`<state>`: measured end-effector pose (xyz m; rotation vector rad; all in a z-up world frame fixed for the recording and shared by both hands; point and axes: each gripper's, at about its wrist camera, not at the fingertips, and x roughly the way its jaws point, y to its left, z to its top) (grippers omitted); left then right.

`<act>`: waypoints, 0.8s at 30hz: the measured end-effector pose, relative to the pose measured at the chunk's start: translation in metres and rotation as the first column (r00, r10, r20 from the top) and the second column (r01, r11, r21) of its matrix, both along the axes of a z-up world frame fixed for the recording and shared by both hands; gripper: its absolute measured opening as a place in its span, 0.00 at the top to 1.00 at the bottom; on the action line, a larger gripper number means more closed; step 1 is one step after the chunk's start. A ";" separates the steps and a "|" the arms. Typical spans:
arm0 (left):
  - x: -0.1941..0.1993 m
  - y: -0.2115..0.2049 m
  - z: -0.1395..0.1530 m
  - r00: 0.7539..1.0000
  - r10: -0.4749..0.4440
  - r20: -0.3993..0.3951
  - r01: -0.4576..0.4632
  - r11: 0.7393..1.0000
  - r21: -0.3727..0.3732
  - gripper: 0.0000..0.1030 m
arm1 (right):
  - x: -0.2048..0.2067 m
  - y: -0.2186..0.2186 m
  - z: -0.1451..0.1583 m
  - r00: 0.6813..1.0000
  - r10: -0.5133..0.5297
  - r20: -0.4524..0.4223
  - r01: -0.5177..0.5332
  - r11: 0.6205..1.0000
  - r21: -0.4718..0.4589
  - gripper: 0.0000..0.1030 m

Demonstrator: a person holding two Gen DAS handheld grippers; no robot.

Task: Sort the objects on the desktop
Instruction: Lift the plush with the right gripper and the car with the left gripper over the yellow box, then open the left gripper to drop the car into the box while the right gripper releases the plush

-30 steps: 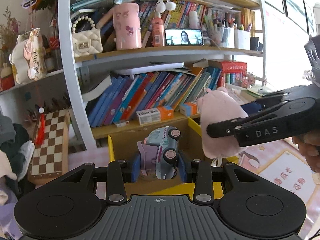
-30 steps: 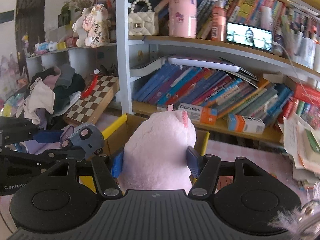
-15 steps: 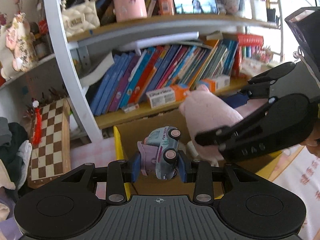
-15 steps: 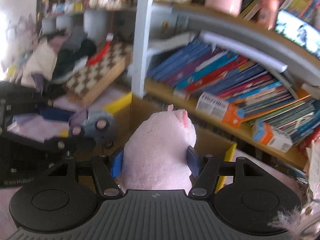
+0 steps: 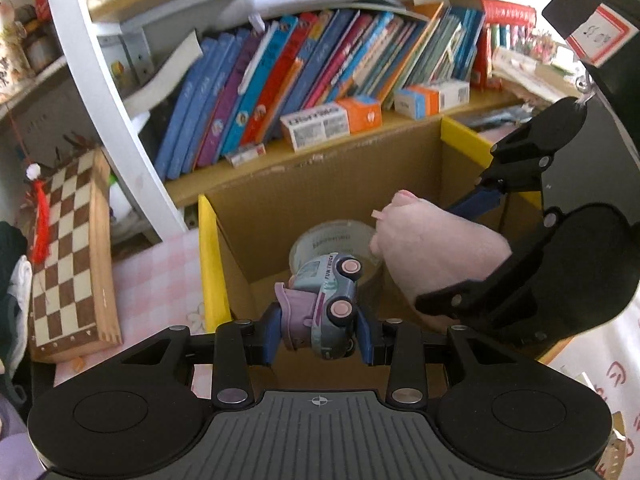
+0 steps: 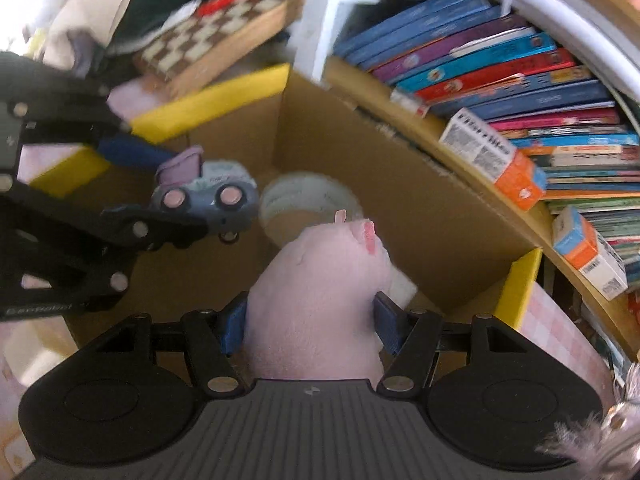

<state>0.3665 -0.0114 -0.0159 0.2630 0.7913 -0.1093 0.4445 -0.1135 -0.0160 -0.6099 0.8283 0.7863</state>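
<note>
My left gripper holds a small toy car tight between its blue pads, the car tipped with its wheels to the right. My right gripper is clamped on a pink plush toy. Both toys hang over the open cardboard box with yellow edges, the plush to the right of the car. On the box floor lies a roll of tape, below them. Behind the box stands a shelf with books; a chessboard leans at the left.
</note>
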 end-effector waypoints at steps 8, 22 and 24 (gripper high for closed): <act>0.006 -0.006 -0.008 0.999 -0.023 -0.035 0.025 0.998 0.058 0.65 | 0.005 0.005 -0.005 0.999 0.009 -0.047 -0.012 0.998 -0.054 0.36; 0.006 -0.007 -0.007 0.998 -0.023 -0.050 0.026 0.998 0.065 0.64 | 0.004 0.006 -0.003 0.999 0.004 -0.042 -0.007 0.998 -0.059 0.27; 0.006 -0.007 -0.006 0.999 -0.018 -0.047 0.021 0.998 0.065 0.64 | 0.004 0.006 -0.002 0.999 0.001 -0.040 -0.003 0.998 -0.057 0.26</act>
